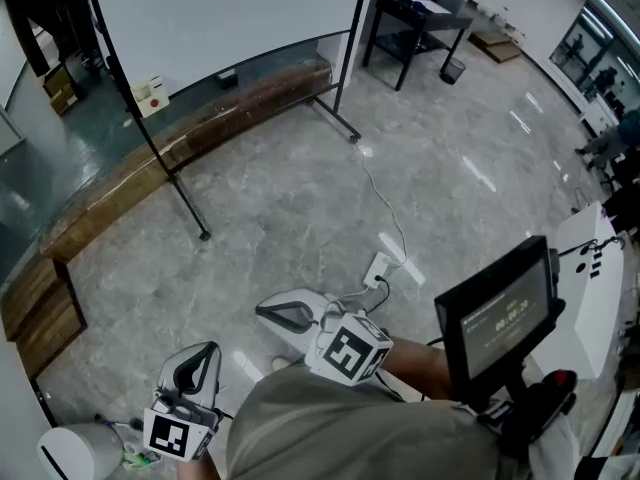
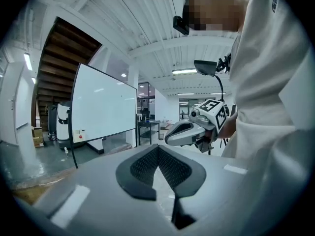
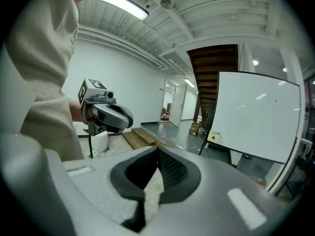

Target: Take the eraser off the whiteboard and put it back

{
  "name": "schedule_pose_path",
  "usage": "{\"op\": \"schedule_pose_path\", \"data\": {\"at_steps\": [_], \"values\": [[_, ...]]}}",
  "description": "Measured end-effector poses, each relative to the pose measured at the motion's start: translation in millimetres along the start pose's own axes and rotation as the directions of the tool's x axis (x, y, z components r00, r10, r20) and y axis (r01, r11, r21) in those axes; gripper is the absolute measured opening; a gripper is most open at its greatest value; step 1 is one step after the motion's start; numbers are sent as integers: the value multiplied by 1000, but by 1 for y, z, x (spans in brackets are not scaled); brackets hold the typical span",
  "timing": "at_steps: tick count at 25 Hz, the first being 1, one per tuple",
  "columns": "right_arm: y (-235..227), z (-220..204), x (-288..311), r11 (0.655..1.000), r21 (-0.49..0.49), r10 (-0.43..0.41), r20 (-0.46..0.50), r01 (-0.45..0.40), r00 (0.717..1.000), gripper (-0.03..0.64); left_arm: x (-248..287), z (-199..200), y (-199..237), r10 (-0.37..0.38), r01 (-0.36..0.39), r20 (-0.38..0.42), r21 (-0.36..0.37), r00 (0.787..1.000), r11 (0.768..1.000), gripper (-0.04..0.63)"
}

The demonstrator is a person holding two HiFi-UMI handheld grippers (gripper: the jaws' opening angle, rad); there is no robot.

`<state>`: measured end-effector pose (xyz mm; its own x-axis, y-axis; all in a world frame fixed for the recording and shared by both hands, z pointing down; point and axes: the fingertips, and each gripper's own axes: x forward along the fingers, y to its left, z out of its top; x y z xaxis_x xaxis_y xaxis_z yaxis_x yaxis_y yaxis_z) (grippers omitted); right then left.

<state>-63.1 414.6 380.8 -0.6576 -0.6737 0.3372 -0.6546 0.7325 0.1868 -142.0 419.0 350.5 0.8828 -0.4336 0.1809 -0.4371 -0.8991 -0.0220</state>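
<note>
My left gripper: jaws together, nothing between. My right gripper: jaws together, nothing between. Eraser on whiteboard, lower corner, well apart from both grippers.

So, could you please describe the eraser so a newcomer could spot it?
Find the whiteboard on its black stand. The eraser sits at its lower left corner: a small pale block, whose red spot marks it out on the blank board.

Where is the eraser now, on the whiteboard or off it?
On: the eraser sits at the lower left corner of the whiteboard.
</note>
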Motion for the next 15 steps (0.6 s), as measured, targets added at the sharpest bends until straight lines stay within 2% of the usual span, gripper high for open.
{"op": "schedule_pose_path", "data": {"at_steps": [15], "values": [[4, -3, 0, 1000, -19, 21, -11, -21, 1000, 3, 3, -9, -4, -1, 1, 3, -18, 1000, 1000, 5]]}}
